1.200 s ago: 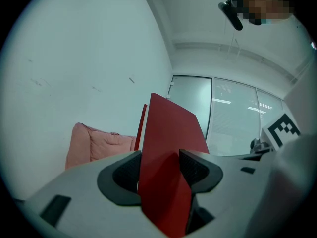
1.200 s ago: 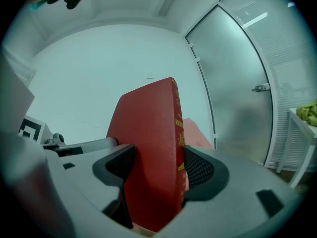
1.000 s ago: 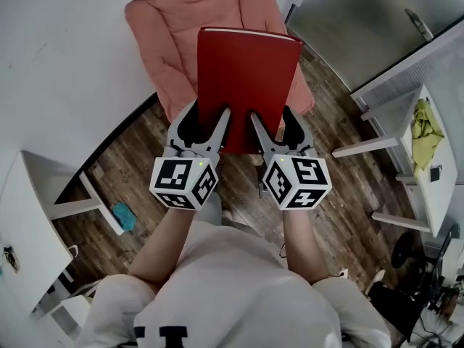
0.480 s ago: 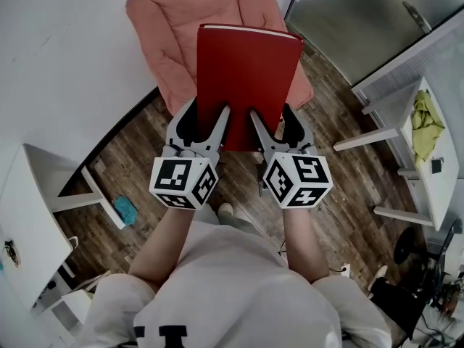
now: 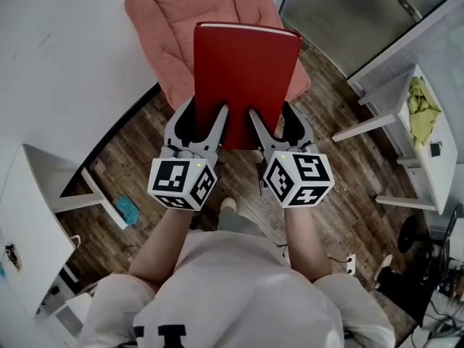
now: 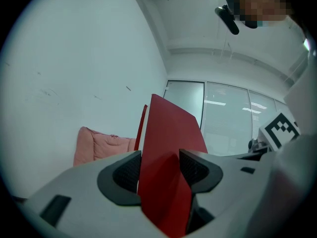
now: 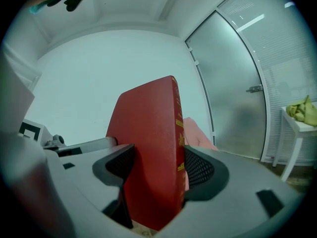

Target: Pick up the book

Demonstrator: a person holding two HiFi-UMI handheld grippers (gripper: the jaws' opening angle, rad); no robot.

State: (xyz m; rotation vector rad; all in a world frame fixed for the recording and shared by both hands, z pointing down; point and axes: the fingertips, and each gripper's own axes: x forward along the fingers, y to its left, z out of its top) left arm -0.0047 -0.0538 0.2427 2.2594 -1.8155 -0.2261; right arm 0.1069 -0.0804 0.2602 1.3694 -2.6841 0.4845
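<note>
Barely anything shifts: the book rides a touch higher, left tongs and right tongs both clamped on its near edge; it looks stiff and fairly light.

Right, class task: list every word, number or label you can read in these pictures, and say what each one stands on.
Book spine: gold print, too blurred to read.
Shirt: dark letters cut off at the picture's bottom edge, unreadable.
Marker cubes: black squares only, no words.

Book cover smooth, matt; floor wood planks.
</note>
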